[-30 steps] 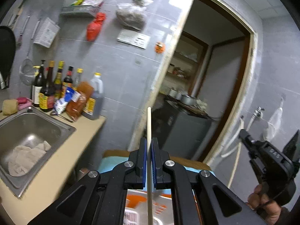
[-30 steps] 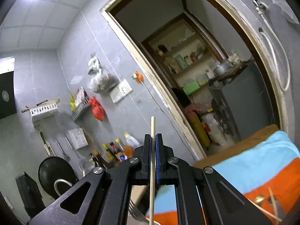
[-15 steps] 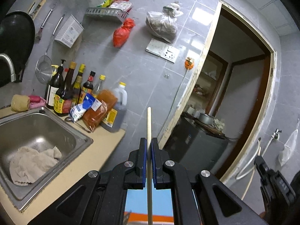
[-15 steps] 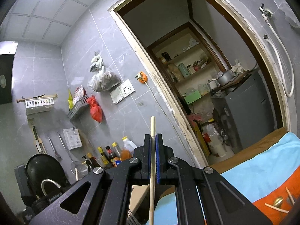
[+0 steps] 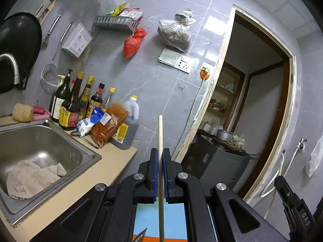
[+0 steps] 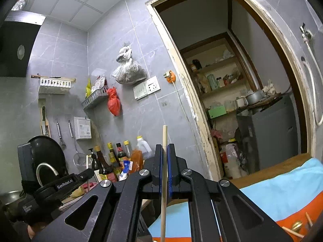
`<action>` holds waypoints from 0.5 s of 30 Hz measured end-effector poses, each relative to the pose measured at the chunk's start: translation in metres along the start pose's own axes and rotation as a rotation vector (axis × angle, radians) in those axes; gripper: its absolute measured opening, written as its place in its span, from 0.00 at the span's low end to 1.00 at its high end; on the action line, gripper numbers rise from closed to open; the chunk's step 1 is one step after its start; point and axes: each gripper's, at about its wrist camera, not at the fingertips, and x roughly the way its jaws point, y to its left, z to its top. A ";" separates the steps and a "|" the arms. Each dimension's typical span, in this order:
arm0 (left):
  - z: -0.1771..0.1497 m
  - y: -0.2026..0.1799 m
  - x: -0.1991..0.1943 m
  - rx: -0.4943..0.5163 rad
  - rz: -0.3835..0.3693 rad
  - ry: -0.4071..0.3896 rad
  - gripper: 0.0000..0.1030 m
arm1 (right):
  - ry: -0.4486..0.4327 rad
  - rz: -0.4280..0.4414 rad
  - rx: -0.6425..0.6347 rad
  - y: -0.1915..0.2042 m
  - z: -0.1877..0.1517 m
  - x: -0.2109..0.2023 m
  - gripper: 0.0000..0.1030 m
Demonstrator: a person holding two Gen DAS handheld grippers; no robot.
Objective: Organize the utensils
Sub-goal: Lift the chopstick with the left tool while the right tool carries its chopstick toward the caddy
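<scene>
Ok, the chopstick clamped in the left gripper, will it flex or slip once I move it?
The chopstick looks like a straight, thin wooden stick, so probably stiff and light. It seems round and smooth, pinched between the left gripper's narrow pads, so it could pivot or slide if bumped, and would likely roll once set down.

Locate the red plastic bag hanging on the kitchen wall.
In the left wrist view the red plastic bag hangs on the grey tiled wall, upper centre-left, just below the grey wire shelf and left of the clear plastic bag above the wall sockets.

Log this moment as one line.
left hand-held gripper: shut on chopstick | right hand-held gripper: shut on second chopstick
</scene>
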 end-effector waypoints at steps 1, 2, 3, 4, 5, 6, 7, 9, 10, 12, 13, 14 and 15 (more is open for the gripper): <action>-0.001 -0.001 -0.001 0.006 -0.001 -0.001 0.05 | 0.004 -0.001 0.009 -0.002 -0.001 0.000 0.04; -0.002 -0.003 -0.001 0.014 0.001 -0.005 0.05 | 0.008 -0.005 0.011 -0.003 -0.003 0.000 0.04; -0.004 -0.004 -0.002 0.022 0.002 -0.007 0.05 | 0.010 -0.008 0.011 -0.003 -0.005 0.000 0.04; -0.005 -0.006 -0.003 0.031 0.002 -0.007 0.05 | 0.013 -0.006 0.012 -0.004 -0.006 0.001 0.04; -0.006 -0.007 -0.003 0.041 -0.001 -0.004 0.05 | 0.019 -0.006 0.011 -0.005 -0.008 0.001 0.04; -0.008 -0.009 -0.003 0.056 -0.001 0.003 0.05 | 0.024 -0.006 0.005 -0.005 -0.010 0.002 0.04; -0.009 -0.010 -0.003 0.068 0.003 0.010 0.05 | 0.029 -0.005 -0.001 -0.005 -0.012 0.003 0.04; -0.011 -0.009 -0.001 0.074 0.004 0.030 0.05 | 0.049 -0.006 -0.015 -0.005 -0.015 0.005 0.04; -0.012 -0.008 -0.001 0.070 -0.001 0.045 0.05 | 0.062 -0.006 -0.019 -0.006 -0.016 0.005 0.04; -0.014 -0.008 0.000 0.080 -0.005 0.069 0.05 | 0.076 -0.003 -0.026 -0.007 -0.018 0.004 0.04; -0.014 -0.009 -0.001 0.089 -0.006 0.080 0.05 | 0.082 -0.001 -0.026 -0.008 -0.018 0.003 0.04; -0.014 -0.009 -0.002 0.093 -0.012 0.092 0.05 | 0.095 0.002 -0.026 -0.010 -0.019 0.003 0.04; -0.014 -0.008 -0.002 0.096 -0.018 0.105 0.05 | 0.107 0.003 -0.029 -0.011 -0.020 0.003 0.04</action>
